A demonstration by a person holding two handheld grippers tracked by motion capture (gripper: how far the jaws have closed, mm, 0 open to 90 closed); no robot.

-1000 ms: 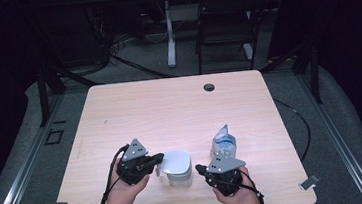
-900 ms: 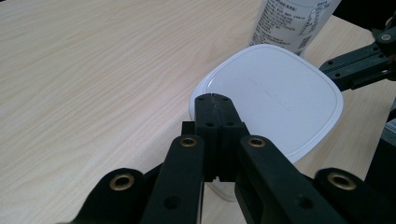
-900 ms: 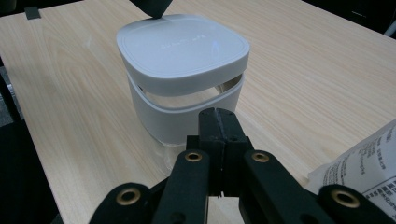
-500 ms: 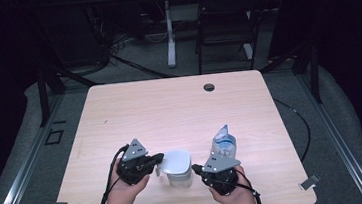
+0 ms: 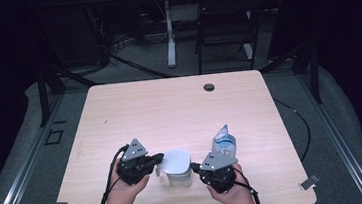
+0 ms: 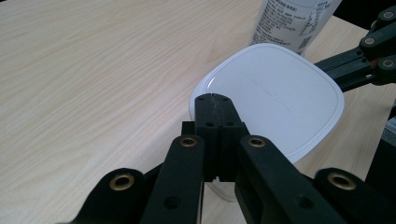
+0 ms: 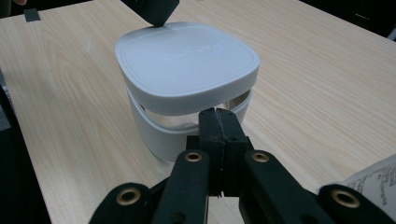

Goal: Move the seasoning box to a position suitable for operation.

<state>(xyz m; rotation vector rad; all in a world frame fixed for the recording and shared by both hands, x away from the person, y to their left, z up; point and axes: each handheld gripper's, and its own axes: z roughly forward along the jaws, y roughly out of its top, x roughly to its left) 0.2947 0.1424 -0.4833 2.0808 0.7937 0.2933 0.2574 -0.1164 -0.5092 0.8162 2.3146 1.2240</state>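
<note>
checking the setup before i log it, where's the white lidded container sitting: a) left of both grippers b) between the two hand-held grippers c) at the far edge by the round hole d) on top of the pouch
b: in the high view the white lidded container stands on the table between the left hand-held gripper and the right hand-held gripper, both with jaws shut.

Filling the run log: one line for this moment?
left gripper: shut, at container lid | right gripper: shut, at container's side | pouch: upright behind right gripper | nothing held

A dim lab or studio: lone wooden table (image 5: 179, 107), taped floor, black curtains, folding chair (image 5: 224, 27).
</note>
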